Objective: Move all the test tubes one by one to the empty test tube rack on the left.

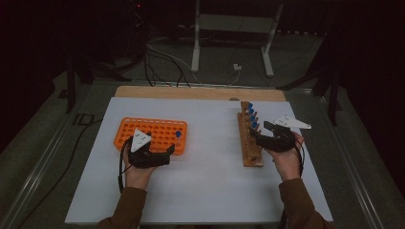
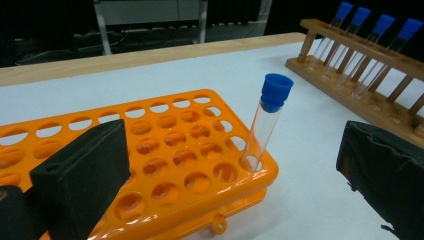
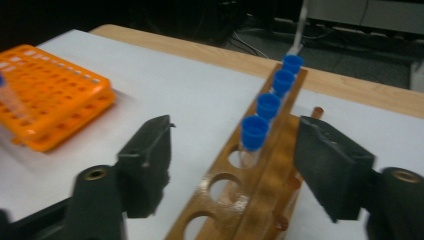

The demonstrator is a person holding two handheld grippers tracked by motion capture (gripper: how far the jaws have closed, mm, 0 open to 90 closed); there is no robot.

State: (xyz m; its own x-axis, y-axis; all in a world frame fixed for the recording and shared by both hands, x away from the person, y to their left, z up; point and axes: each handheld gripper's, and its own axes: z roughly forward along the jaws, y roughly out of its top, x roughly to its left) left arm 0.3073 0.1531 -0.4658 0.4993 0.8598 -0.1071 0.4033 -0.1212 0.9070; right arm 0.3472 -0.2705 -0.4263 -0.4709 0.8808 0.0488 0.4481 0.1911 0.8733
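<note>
On the white table [image 1: 200,191], the right gripper [image 3: 232,165] gapes empty around the wooden rack's [image 3: 260,200] nearest tube [image 3: 253,135], seemingly lining up a grab; the left gripper [image 2: 225,175], wide and empty, hovers beside it over the orange rack [image 2: 165,150].

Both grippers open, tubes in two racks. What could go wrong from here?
1. The right gripper straddles the nearest blue-capped tube in the wooden rack; its neighbour sits close behind, so closing off-centre might knock that one.
2. The single tube in the orange rack stands in a corner hole, tilted; the open left gripper is right beside it and could tip it.
</note>
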